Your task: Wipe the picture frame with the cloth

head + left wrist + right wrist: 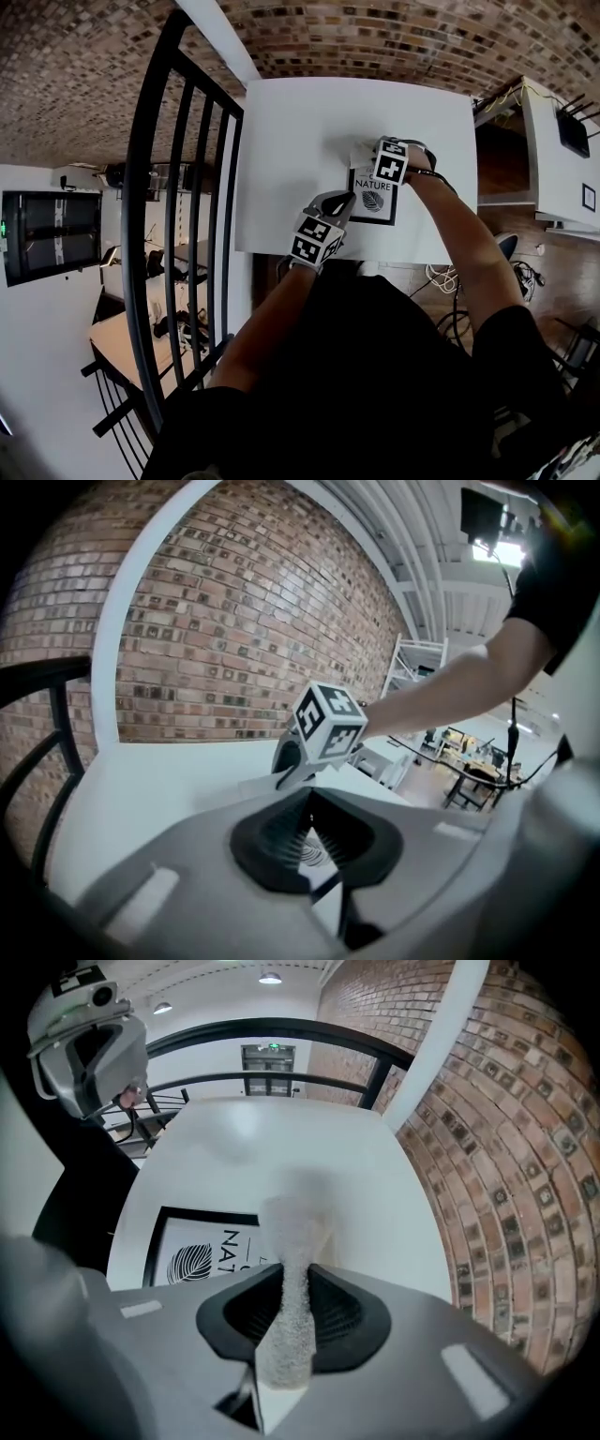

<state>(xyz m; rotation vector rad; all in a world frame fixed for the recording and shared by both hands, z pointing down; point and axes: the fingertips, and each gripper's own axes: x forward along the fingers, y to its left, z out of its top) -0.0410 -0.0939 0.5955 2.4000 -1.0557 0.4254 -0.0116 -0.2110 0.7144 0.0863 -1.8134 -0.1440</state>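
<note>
Between the jaws of the right tongs (298, 1283), pinched tight, stands a strip of pale, nubbly terry cloth (292, 1232), its free end reaching past the tips. Just left of these tongs lies the flat, rectangular, black-edged picture frame (192, 1241) with a white leaf print (smooth, probably glazed). The left tongs (311, 810) hover at its opposite edge, tips meeting on nothing, with the print showing beneath them. Beyond both tongs spreads the matt white tabletop (281, 1138), then a rough red brick wall (506, 1147). Step in hand, by appearance: bringing cloth to frame. The next move calls for a short leftward carry, then flat, light strokes.
</note>
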